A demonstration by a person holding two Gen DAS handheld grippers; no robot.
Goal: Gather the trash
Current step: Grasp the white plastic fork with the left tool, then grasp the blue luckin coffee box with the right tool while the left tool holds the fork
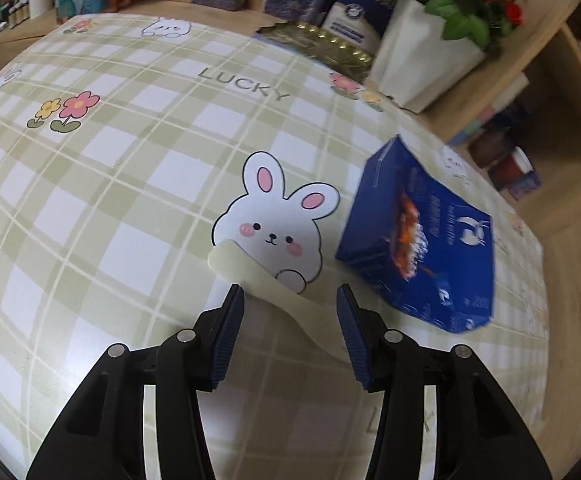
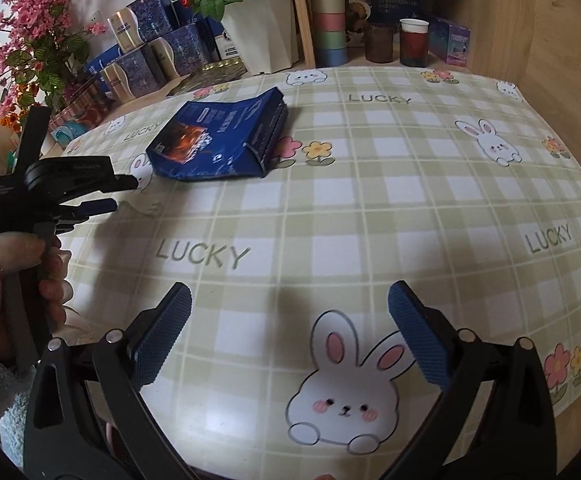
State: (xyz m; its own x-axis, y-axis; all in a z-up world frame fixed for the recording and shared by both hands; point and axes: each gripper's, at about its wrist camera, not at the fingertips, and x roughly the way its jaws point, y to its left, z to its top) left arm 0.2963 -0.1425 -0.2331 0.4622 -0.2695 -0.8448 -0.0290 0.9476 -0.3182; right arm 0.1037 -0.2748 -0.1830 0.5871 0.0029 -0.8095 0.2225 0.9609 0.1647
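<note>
Pale strip (image 1: 250, 276) lies between left claw (image 1: 290, 294) jaws – untouched

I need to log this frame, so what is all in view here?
spoon: 1, pale green, on cloth, between left pads
box: 1, blue, lying flat on cloth
cloth: 1, green check with rabbits
planter: 1, white, red flowers, behind cloth
cups: 1 stack, pastel, shelf
left gripper: 1, black, part open around spoon
right gripper: 1, black, open, empty
hand: 1, on left gripper's handle
</note>
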